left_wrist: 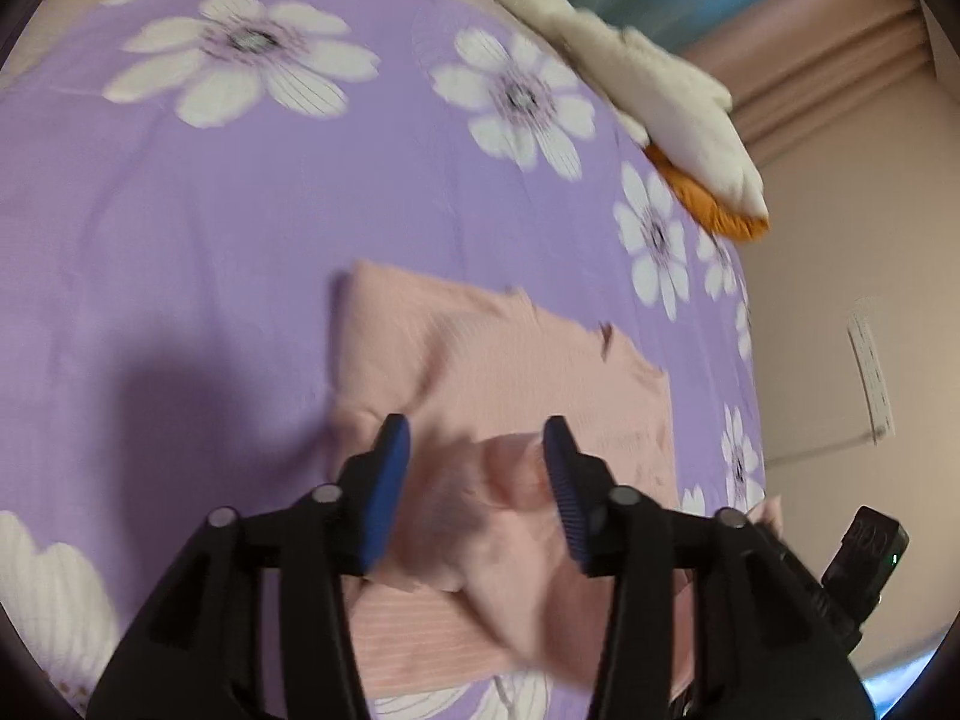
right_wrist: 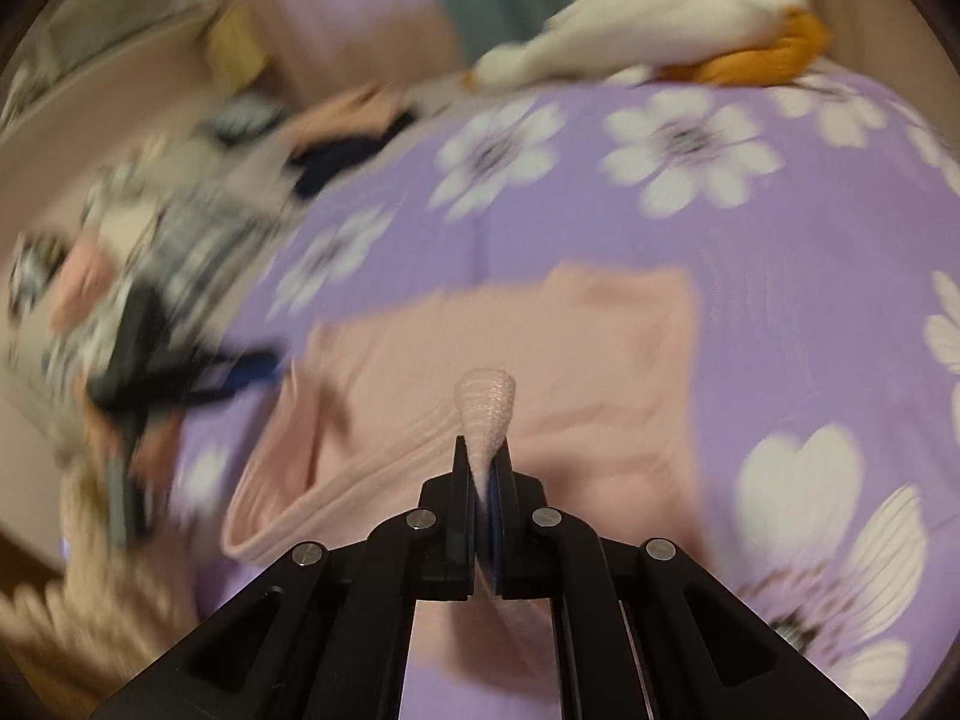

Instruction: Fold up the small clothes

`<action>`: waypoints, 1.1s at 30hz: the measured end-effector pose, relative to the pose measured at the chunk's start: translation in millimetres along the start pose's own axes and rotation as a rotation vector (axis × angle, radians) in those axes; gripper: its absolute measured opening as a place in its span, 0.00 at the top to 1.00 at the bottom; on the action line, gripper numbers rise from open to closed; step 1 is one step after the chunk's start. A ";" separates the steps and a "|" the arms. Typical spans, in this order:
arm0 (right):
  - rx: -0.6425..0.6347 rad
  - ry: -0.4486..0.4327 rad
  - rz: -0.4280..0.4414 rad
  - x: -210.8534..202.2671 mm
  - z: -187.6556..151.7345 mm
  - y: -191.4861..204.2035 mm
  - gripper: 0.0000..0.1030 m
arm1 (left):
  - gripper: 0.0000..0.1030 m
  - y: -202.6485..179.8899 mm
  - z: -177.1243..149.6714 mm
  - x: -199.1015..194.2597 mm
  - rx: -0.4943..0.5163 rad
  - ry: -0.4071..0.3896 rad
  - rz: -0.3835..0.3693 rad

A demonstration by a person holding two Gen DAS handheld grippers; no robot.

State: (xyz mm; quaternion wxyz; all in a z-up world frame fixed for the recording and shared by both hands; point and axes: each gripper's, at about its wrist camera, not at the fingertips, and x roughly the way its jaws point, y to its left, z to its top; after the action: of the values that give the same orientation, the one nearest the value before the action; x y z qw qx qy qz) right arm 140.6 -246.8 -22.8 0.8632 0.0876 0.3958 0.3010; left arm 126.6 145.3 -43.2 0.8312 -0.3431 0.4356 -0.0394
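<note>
A small pink ribbed garment (left_wrist: pixel 498 354) lies partly folded on the purple flowered bedsheet (left_wrist: pixel 210 210). My left gripper (left_wrist: pixel 477 444) is open, its blue-padded fingers (left_wrist: pixel 390 480) wide apart just above a loose pink flap of the garment. In the right wrist view the garment (right_wrist: pixel 540 348) spreads across the sheet (right_wrist: pixel 780 252). My right gripper (right_wrist: pixel 483 456) is shut on a pinched fold of the pink garment, which sticks up between the fingertips. The left gripper shows blurred at the left of the right wrist view (right_wrist: pixel 198 372).
A white and orange plush toy (left_wrist: pixel 678 114) lies at the bed's far edge, and shows in the right wrist view (right_wrist: pixel 660 18). A pile of patterned and dark clothes (right_wrist: pixel 180 222) sits at the left. The bed edge and a pink wall (left_wrist: pixel 840 300) are to the right.
</note>
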 end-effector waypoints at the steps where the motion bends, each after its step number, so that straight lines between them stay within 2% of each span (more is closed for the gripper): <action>1: 0.027 -0.021 -0.024 1.4 6.0 -9.5 0.95 | 0.55 2.7 0.9 -3.0 -0.001 -0.008 0.011; 4: 0.095 -0.035 -0.092 11.6 14.7 -36.6 0.95 | 0.54 7.5 1.3 -4.7 0.018 -0.004 0.045; 7: 0.167 0.005 -0.166 34.9 9.9 -62.9 0.95 | 0.50 7.4 -0.6 0.2 0.061 0.002 0.079; 10: 0.220 0.046 -0.186 46.1 -2.8 -79.0 0.95 | 0.48 2.9 -1.0 8.5 0.094 0.016 0.074; 14: 0.220 0.081 -0.209 56.0 -14.2 -83.6 0.95 | 0.39 -13.1 1.8 24.8 0.151 0.045 0.028; 19: 0.220 0.075 -0.191 52.3 -14.5 -85.4 0.95 | 0.41 -29.4 4.4 56.9 0.165 0.119 0.033; 23: 0.205 0.073 -0.189 51.7 -11.3 -85.8 0.95 | 0.56 -25.4 2.3 74.9 0.143 0.158 0.057; 25: 0.201 0.071 -0.187 53.9 -8.4 -86.8 0.95 | 0.69 -25.4 -0.8 78.7 0.157 0.157 0.066; 27: 0.201 0.062 -0.185 51.1 -7.1 -85.5 0.95 | 0.91 -27.9 -4.7 79.4 0.190 0.136 0.104; 29: 0.202 0.046 -0.178 47.0 -5.6 -84.1 0.95 | 0.92 -27.5 -7.1 73.1 0.167 0.086 0.134; 33: 0.210 -0.005 -0.144 30.1 0.9 -77.6 0.95 | 0.93 -39.0 -14.6 52.0 0.186 0.008 0.130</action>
State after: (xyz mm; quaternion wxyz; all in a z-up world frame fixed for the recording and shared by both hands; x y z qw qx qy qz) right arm 191.4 -291.4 -71.4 0.8697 0.1495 0.4281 0.1951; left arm 156.9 88.8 -61.4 0.8585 -0.2353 0.4548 -0.0271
